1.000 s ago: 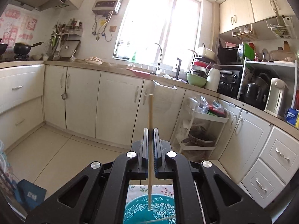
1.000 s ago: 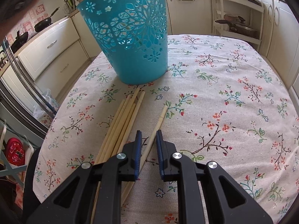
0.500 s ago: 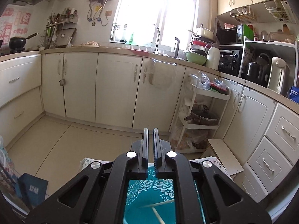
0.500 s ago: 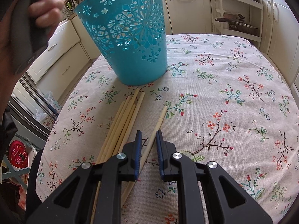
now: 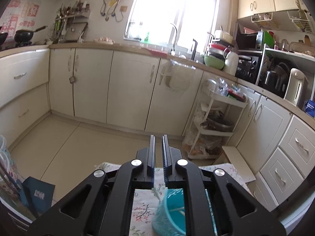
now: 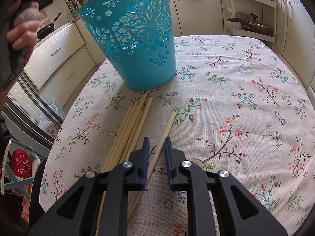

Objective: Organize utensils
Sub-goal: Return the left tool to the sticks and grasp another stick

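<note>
A teal cut-out basket (image 6: 133,45) stands on the floral tablecloth (image 6: 226,102). Several pale wooden chopsticks (image 6: 130,129) lie bundled in front of it. One single chopstick (image 6: 164,135) lies apart, running between the fingers of my right gripper (image 6: 156,140), which is open low over it. My left gripper (image 5: 158,137) is open and empty, held above the basket (image 5: 171,214), which shows below it with a chopstick inside.
The person's hand (image 6: 21,33) holds the left gripper at the upper left of the right wrist view. Kitchen cabinets (image 5: 128,86), a white rack (image 5: 214,125) and the floor lie beyond the table edge.
My left gripper has let go of the chopstick it held; the chopstick dropped into the basket. The left gripper then lifted and shifted left. My right gripper has stayed put.
</note>
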